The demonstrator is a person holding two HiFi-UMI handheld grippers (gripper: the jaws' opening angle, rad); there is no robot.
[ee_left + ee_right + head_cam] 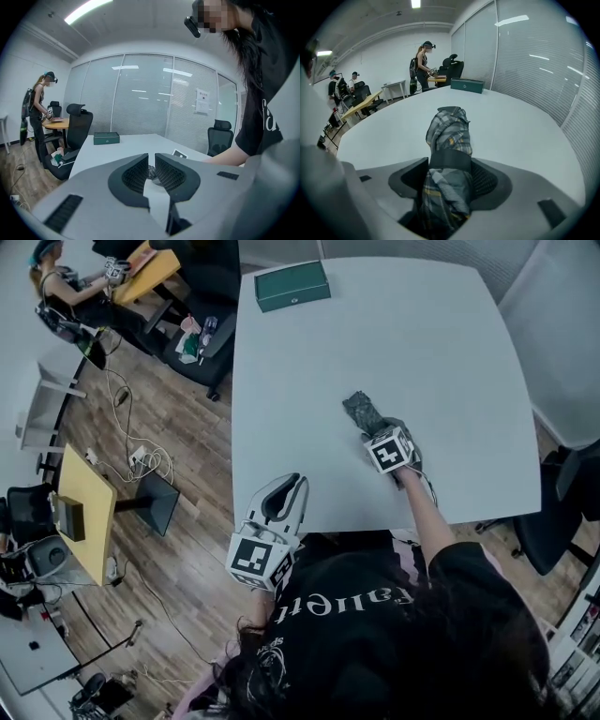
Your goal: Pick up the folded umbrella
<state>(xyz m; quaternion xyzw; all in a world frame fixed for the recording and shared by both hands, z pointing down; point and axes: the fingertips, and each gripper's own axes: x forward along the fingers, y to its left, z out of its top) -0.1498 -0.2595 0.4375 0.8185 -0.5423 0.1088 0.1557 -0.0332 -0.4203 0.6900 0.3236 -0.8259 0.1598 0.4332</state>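
The folded umbrella, grey plaid with yellow lines and a dark strap, lies on the white table near its front right. My right gripper reaches down over its near end. In the right gripper view the umbrella runs between the two wide-set pads and fills the gap of the right gripper; it still rests on the table. My left gripper hovers at the table's front edge, its jaws almost together with nothing in them, as the left gripper view shows.
A dark green box sits at the table's far edge. Black office chairs stand left of the table, another at the right. A person works at a yellow desk at far left. Cables lie on the wooden floor.
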